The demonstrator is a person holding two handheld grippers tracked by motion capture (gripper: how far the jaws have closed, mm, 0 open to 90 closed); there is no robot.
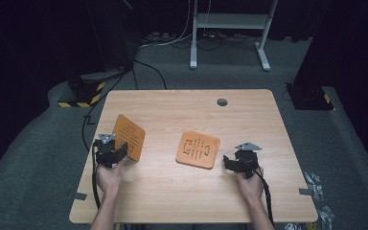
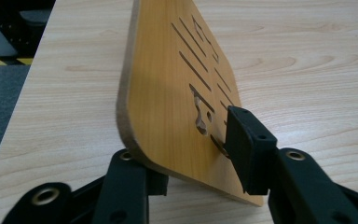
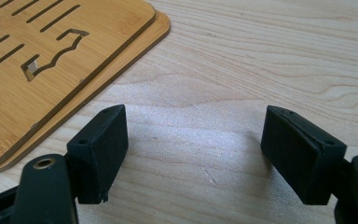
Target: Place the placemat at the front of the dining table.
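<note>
Desk [image 1: 172, 191]: light wood top with rounded corners, a round grey cable port [image 1: 222, 102] near its far edge, strips of grey tape at the near left and right edges. It stands on grey carpet in a dark room.

Left gripper [image 1: 116, 154]: black, held in the person's left hand [image 1: 108, 177] at the left side of the desk, with a grey three-cornered plate on top. Its jaws are pinched on the lower corner of the tilted board, one pad against the slotted face and the other behind the back face, as the left gripper view shows.

Tilted board [image 2: 168, 93]: orange-brown bamboo panel with rounded corners, cut through with parallel slots and an irregular opening. It is raised on edge and leans away from the gripper; whether its low edge touches the desk cannot be told from these views.

Flat boards [image 1: 198, 149]: same bamboo make and slot pattern, lying flat near the middle of the desk, well apart from the tilted board. The right gripper view shows two panels [image 3: 51, 60] stacked, the upper slightly offset from the lower.

Right gripper [image 1: 227, 162]: black, held in the person's right hand [image 1: 251, 184] just right of the flat boards. Its jaws are spread wide with bare desk between them, holding nothing; one pad sits near the stack's edge without touching it.

Background: a white metal frame [image 1: 230, 28] and loose cables on the floor beyond the desk; yellow-and-black striped bases [image 1: 84, 93] at the far left.
</note>
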